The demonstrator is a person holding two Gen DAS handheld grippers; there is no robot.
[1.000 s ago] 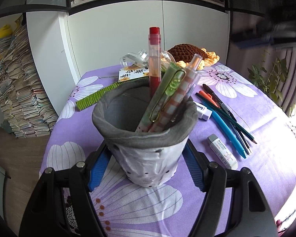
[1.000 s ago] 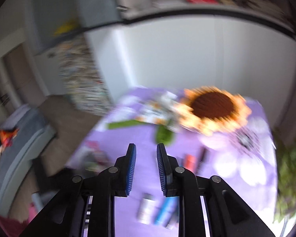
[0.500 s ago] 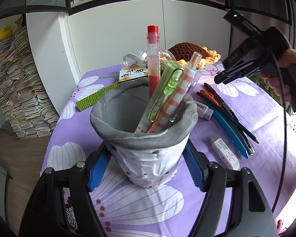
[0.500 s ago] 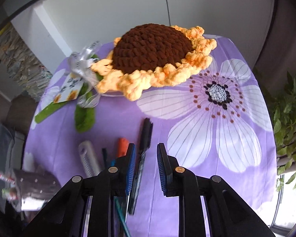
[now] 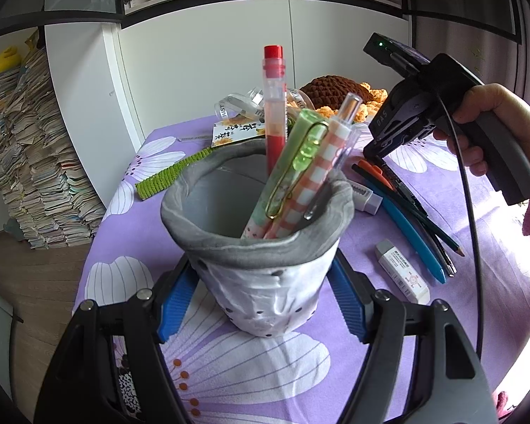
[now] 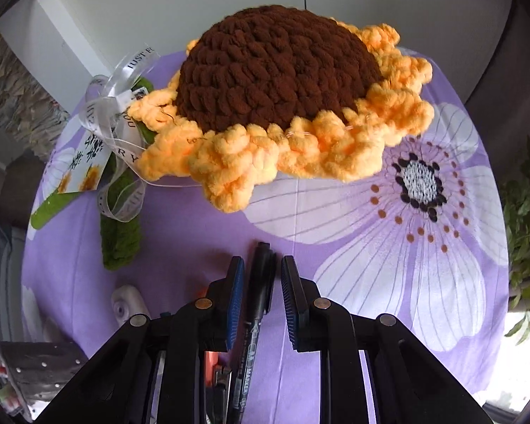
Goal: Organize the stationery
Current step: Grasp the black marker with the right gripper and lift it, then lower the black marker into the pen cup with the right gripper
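My left gripper (image 5: pixel 261 300) is shut on a grey fabric pen holder (image 5: pixel 258 265) that stands on the purple floral tablecloth (image 5: pixel 251 364). The holder has a red pen (image 5: pixel 275 106), a green pen (image 5: pixel 293 169) and a checked pen (image 5: pixel 318 166) in it. My right gripper (image 6: pixel 262 288) is open and low over the cloth, its jaws on either side of a black marker (image 6: pixel 261 282) without touching it. The right gripper also shows in the left wrist view (image 5: pixel 381 157), above a row of loose pens (image 5: pixel 406 212).
Two erasers (image 5: pixel 402 272) (image 5: pixel 365 199) lie by the loose pens. A crocheted sunflower (image 6: pixel 282 106) with ribbon and a green stem (image 5: pixel 169 176) lies at the table's far side. A stack of papers (image 5: pixel 28 162) stands on the floor at left. A plant (image 6: pixel 526 219) is at right.
My right gripper has come down and forward toward the black marker, which now lies between its jaws. My left gripper still holds the pen holder in place.
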